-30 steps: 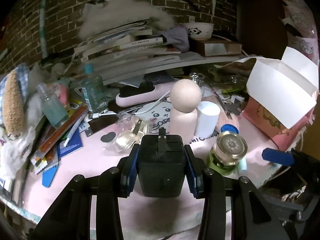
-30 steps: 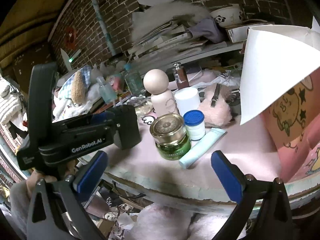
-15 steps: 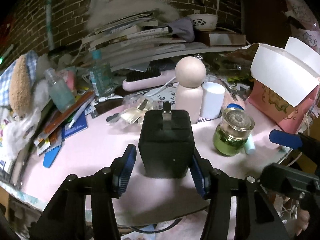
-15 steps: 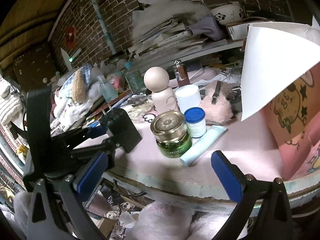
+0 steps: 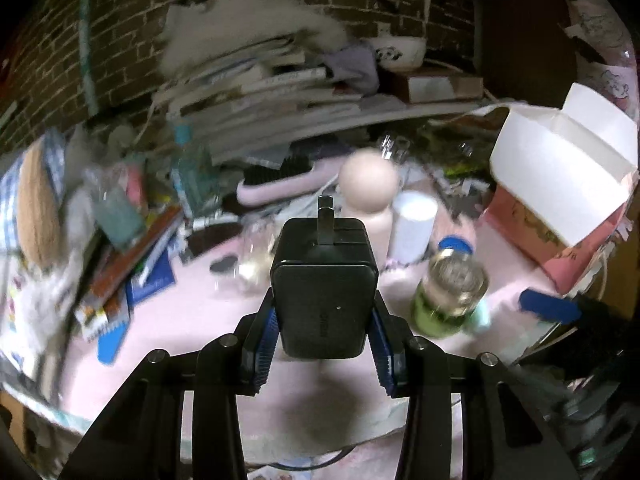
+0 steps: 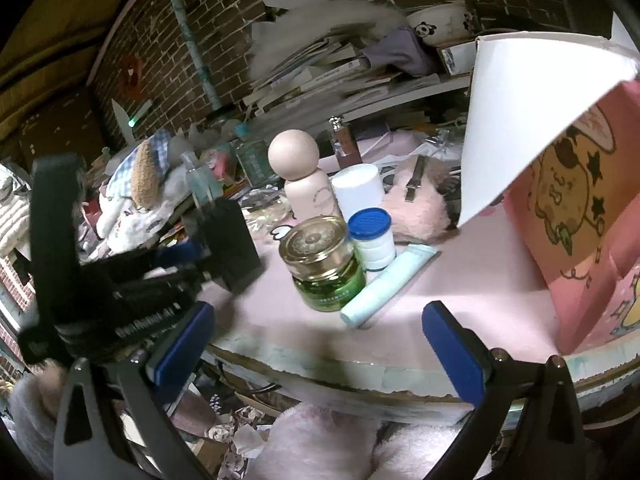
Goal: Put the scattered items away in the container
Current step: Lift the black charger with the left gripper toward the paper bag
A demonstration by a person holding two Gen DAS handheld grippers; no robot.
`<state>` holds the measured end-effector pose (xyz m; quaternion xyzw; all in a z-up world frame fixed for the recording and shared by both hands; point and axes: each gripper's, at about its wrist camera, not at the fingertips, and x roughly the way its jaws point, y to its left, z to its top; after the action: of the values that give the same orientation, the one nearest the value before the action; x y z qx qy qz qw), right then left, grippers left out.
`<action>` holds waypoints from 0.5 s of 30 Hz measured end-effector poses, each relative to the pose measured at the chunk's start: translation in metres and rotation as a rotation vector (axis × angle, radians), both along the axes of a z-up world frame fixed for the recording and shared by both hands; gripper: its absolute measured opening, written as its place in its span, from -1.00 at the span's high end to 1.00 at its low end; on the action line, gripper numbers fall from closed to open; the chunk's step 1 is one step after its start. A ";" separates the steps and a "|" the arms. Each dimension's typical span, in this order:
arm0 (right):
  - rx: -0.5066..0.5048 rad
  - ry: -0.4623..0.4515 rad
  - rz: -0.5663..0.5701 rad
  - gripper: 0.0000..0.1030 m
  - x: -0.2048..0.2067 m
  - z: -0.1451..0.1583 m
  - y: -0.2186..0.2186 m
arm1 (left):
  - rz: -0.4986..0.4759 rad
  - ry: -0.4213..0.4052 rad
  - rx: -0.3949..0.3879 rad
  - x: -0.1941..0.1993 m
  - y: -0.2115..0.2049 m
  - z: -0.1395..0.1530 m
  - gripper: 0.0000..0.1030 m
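My left gripper [image 5: 324,336] is shut on a black charger plug [image 5: 325,284] and holds it above the pink table top [image 5: 180,320]; the plug also shows in the right wrist view [image 6: 230,246]. My right gripper [image 6: 316,344] is open and empty at the table's front edge. Ahead of it stand a green glass jar [image 6: 326,264], a blue-capped white bottle [image 6: 372,238], a mint tube [image 6: 386,284], a white cup [image 6: 358,190] and a pink round-headed bottle [image 6: 304,180]. The pink cartoon box [image 6: 568,216] with open white flaps stands at the right.
Stacked books and papers [image 5: 280,88] fill the back. Bottles, pens and notebooks [image 5: 132,248] crowd the left side. A pink hairbrush [image 5: 280,184] lies behind the bottles. A pink fluffy pad [image 6: 416,208] lies by the box. A panda bowl [image 6: 440,24] sits on the shelf.
My left gripper has lifted the black charger plug higher and drawn back toward the table's front. The right gripper has stayed open and barely moved.
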<state>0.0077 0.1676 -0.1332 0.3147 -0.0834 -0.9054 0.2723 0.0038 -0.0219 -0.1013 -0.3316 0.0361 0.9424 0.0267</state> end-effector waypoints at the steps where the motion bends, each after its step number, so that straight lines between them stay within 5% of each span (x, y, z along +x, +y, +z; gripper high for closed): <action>1: 0.003 0.001 -0.003 -1.00 0.000 -0.001 0.000 | -0.003 0.004 -0.009 -0.003 0.001 0.007 0.29; 9: -0.006 -0.010 -0.014 -1.00 -0.003 -0.004 0.003 | -0.143 0.067 0.011 -0.015 0.025 0.079 0.29; 15: -0.014 -0.009 -0.022 -1.00 -0.002 -0.006 0.006 | -0.397 -0.034 0.088 -0.050 0.091 0.127 0.29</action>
<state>0.0055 0.1734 -0.1395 0.3158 -0.0943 -0.9065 0.2640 -0.0463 0.0694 0.0261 -0.3322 0.0592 0.9136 0.2271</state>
